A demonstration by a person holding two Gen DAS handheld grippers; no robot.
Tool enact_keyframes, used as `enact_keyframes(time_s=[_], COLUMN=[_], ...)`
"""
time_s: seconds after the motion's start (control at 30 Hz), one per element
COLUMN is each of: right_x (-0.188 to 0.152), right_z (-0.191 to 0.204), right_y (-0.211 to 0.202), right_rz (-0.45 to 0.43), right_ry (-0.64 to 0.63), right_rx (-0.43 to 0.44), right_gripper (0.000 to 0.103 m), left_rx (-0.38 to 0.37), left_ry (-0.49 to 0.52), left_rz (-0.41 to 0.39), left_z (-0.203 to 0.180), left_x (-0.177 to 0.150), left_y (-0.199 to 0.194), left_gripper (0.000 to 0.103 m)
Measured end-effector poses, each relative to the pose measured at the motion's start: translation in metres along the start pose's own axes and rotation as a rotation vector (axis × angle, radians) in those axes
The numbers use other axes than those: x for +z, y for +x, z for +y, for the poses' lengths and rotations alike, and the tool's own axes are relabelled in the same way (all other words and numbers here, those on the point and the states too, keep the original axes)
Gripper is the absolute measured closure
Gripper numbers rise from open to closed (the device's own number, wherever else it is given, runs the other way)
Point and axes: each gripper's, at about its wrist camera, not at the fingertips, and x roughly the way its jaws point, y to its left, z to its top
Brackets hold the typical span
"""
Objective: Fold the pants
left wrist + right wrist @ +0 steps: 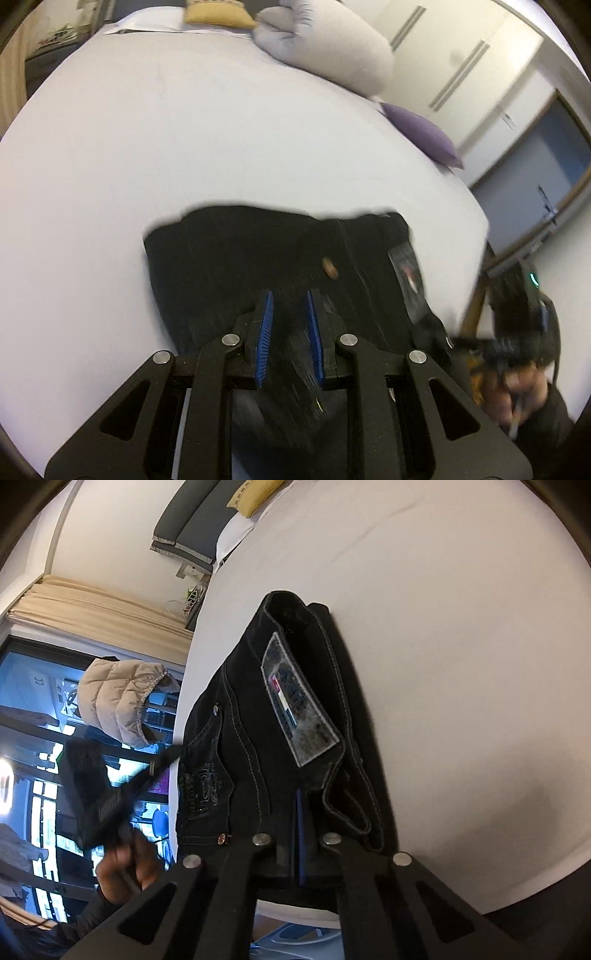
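Observation:
Black jeans lie folded in a flat stack on the white bed, near its front edge. A grey label shows inside the waistband, which faces up. My left gripper hovers over the near side of the stack, its blue pads nearly together with dark cloth between them. In the right wrist view, that same gripper is a blur at the left edge of the jeans. My right gripper is shut, pads together, its tips resting on the near waist end. Whether any cloth is pinched there is hidden.
A rolled grey duvet, a purple cushion and a yellow pillow lie along the far side of the bed. White wardrobe doors stand beyond it. A beige puffer jacket hangs by the window, off the bed's edge.

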Motion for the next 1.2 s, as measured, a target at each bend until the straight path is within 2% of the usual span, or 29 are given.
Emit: enact_keyframes(time_s=[0.07, 0.13, 0.33, 0.37, 0.43, 0.47, 0.5, 0.53, 0.57, 0.6, 0.7, 0.77, 0.87, 0.93, 0.97, 1.0, 1.03, 1.07, 1.13, 1.2], right_x=[-0.001, -0.003, -0.006, -0.006, -0.008, -0.010, -0.013, -0.016, -0.019, -0.022, -0.022, -0.019, -0.010, -0.004, -0.001, 0.006, 0.012, 0.019, 0.031, 0.043], right_z=[0.001, 0.000, -0.005, -0.006, -0.003, 0.000, 0.005, 0.009, 0.012, 0.016, 0.019, 0.018, 0.020, 0.023, 0.020, 0.015, 0.011, 0.006, -0.001, -0.009], right_y=[0.000, -0.001, -0.003, -0.004, -0.007, -0.010, -0.014, -0.017, -0.019, -0.020, -0.013, -0.013, -0.031, -0.052, -0.058, -0.064, -0.066, -0.064, -0.053, -0.038], right_rz=[-0.003, -0.011, -0.024, -0.027, -0.044, -0.057, -0.076, -0.091, -0.105, -0.116, -0.107, -0.096, -0.102, -0.162, -0.179, -0.192, -0.191, -0.176, -0.123, -0.071], right_ry=[0.004, 0.007, 0.020, 0.020, 0.015, 0.009, -0.005, -0.015, -0.019, -0.028, -0.080, -0.078, -0.045, -0.063, -0.060, -0.049, -0.039, -0.033, -0.036, -0.014], right_rx=[-0.001, 0.003, 0.028, 0.030, 0.024, 0.020, 0.032, 0.061, 0.088, 0.100, 0.053, 0.064, 0.100, 0.110, 0.115, 0.110, 0.091, 0.066, 0.044, 0.000], right_gripper=[0.103, 0.103, 0.103, 0.103, 0.103, 0.095, 0.073, 0.062, 0.047, 0.042, 0.042, 0.043, 0.043, 0.038, 0.034, 0.033, 0.033, 0.032, 0.032, 0.032], left_rx=[0.043, 0.033, 0.031, 0.015, -0.008, -0.025, -0.045, -0.053, -0.054, -0.054, -0.076, -0.100, -0.096, -0.096, -0.105, -0.106, -0.099, -0.090, -0.092, -0.126], left_ry=[0.022, 0.050, 0.336, 0.372, 0.380, 0.365, 0.345, 0.334, 0.327, 0.324, 0.325, 0.295, 0.276, 0.243, 0.207, 0.174, 0.126, 0.083, -0.009, -0.119], left_rz=[0.041, 0.053, 0.029, 0.034, 0.041, 0.043, 0.037, 0.035, 0.037, 0.037, 0.021, 0.037, 0.068, -0.003, -0.059, -0.088, -0.111, -0.126, -0.143, -0.063], left_z=[-0.002, -0.010, -0.058, -0.059, -0.056, -0.051, -0.046, -0.043, -0.043, -0.043, -0.040, -0.037, -0.045, -0.043, -0.036, -0.028, -0.018, -0.008, 0.015, 0.035], left_x=[0.000, -0.020, -0.104, -0.113, -0.122, -0.123, -0.126, -0.126, -0.126, -0.124, -0.125, -0.119, -0.107, -0.098, -0.092, -0.088, -0.082, -0.078, -0.073, -0.065], left_y=[0.017, 0.022, -0.013, -0.022, -0.028, -0.029, -0.030, -0.027, -0.022, -0.012, -0.003, -0.003, -0.020, -0.048, -0.064, -0.073, -0.077, -0.078, -0.075, -0.053], left_gripper=[0.085, 0.086, 0.085, 0.085, 0.085, 0.085, 0.085, 0.085, 0.085, 0.085, 0.085, 0.085, 0.085, 0.085, 0.080, 0.072, 0.031, 0.001, 0.002, 0.002])
